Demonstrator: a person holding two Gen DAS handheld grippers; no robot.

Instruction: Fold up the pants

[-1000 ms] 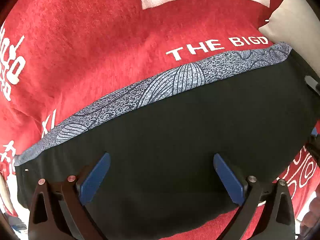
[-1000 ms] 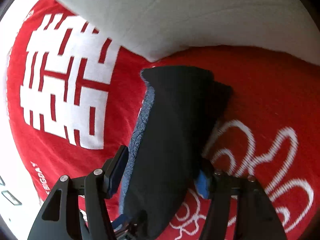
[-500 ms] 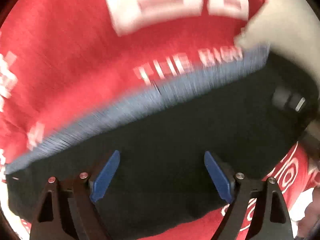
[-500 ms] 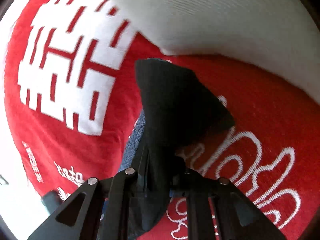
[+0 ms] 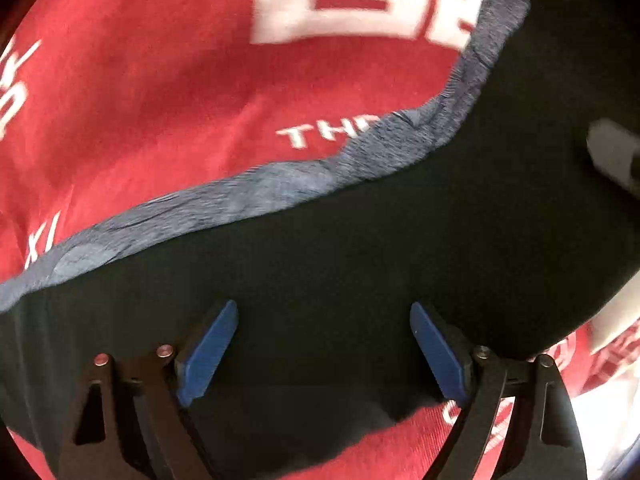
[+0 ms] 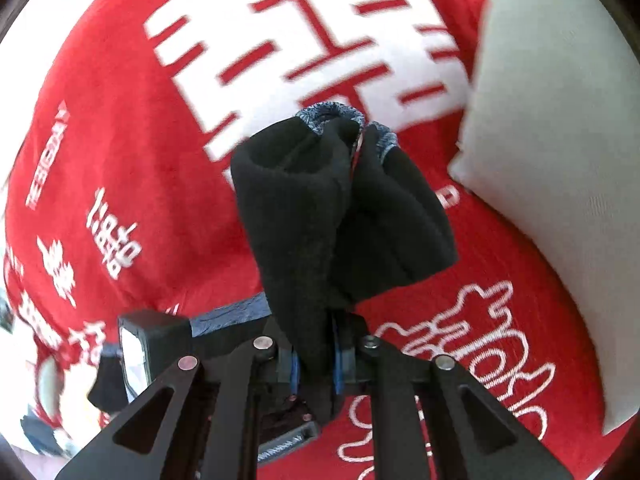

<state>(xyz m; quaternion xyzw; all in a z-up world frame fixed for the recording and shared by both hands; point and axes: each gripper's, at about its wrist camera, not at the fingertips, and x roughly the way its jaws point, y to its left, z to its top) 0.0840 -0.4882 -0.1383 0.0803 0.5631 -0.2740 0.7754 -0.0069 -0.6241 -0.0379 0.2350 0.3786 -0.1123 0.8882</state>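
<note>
Black pants [image 5: 360, 260] with a blue-grey patterned edge [image 5: 280, 184] lie across a red blanket. My left gripper [image 5: 323, 308] stands open just above the black cloth, its blue pads [image 5: 208, 352] wide apart with nothing pinched between them. In the right wrist view my right gripper [image 6: 316, 356] is shut on one end of the pants [image 6: 320, 220]. That end is lifted off the blanket and hangs bunched and folded over. In the left wrist view the raised end curls up at the far right [image 5: 540, 80].
The red blanket [image 5: 160, 100] with white print covers the whole surface [image 6: 120, 140]. A white pillow [image 6: 560, 160] lies at the right, close to the lifted cloth. A black boxy device [image 6: 154, 344] sits beside the right gripper's left finger.
My right gripper closed on the end of the pants, rolled and rose, pulling that end up into a bunch. The left gripper's jaws narrowed a little and stayed over the cloth.
</note>
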